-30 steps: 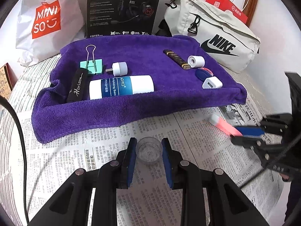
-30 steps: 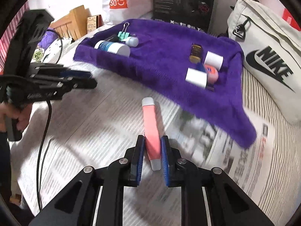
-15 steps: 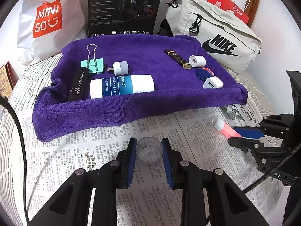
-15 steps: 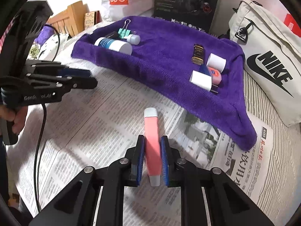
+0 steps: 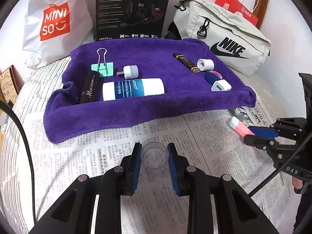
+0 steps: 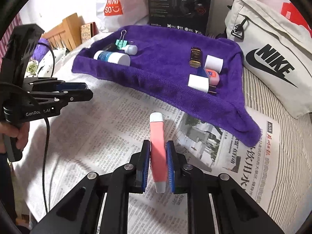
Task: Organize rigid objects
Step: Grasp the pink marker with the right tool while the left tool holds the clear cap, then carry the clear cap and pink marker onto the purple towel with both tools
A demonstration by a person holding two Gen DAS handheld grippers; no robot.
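Observation:
My left gripper (image 5: pixel 154 157) is shut on a small clear plastic cup (image 5: pixel 154 154), held over the newspaper in front of the purple towel (image 5: pixel 136 109). My right gripper (image 6: pixel 158 156) is shut on a pink tube with white ends (image 6: pixel 157 138); it also shows at the right of the left wrist view (image 5: pixel 241 127). On the towel lie a white and blue balm bottle (image 5: pixel 132 89), a green binder clip (image 5: pixel 102 66), a black Horizon strip (image 5: pixel 90 86), a small white cap (image 5: pixel 130 71), a dark gold-tipped stick (image 5: pixel 185 62), a white roll (image 5: pixel 205 64), a blue and pink tin (image 5: pixel 213 76) and a white charger (image 5: pixel 221 85).
Newspaper (image 5: pixel 117 156) covers the striped bed in front of the towel. Behind the towel stand a Miniso bag (image 5: pixel 54 21), a black Edifier box (image 5: pixel 132 9) and a white Nike bag (image 5: pixel 226 39). The left gripper also shows at the left of the right wrist view (image 6: pixel 85 90).
My right gripper has drawn back from the towel with the pink tube and lifted it a little. My left gripper has stayed almost still with the cup.

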